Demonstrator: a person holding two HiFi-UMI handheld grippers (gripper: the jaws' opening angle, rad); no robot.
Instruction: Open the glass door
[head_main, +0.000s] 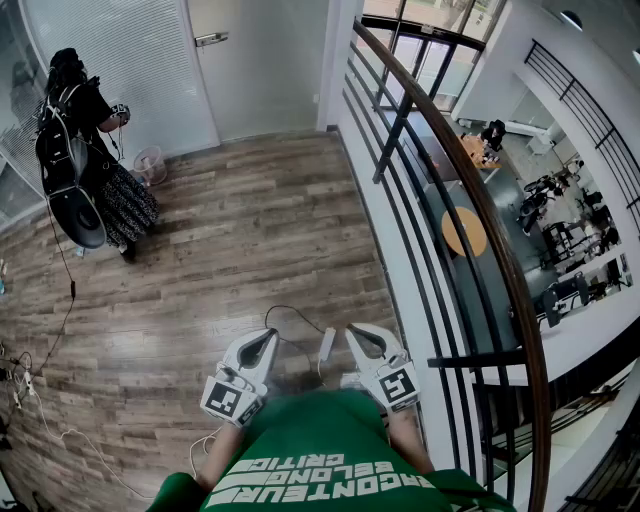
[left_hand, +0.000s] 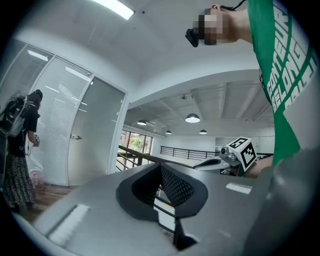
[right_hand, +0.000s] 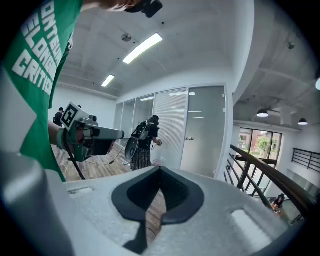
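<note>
The frosted glass door (head_main: 262, 70) stands shut at the far end of the wood floor, its metal handle (head_main: 211, 39) on the left side. The left gripper view shows the door (left_hand: 95, 135) far off at the left. In the right gripper view the door (right_hand: 205, 130) with its handle (right_hand: 188, 138) is straight ahead. My left gripper (head_main: 268, 338) and right gripper (head_main: 356, 332) are held low near my body, far from the door. Both are shut and hold nothing. The jaws of the left gripper (left_hand: 161, 165) meet at the tip, as do those of the right gripper (right_hand: 160, 169).
A person in black with a backpack (head_main: 85, 150) stands at the blinds left of the door, beside a small pink basket (head_main: 150, 165). A dark stair railing (head_main: 470, 200) runs along the right. Cables (head_main: 50, 420) and a white power strip (head_main: 326, 345) lie on the floor.
</note>
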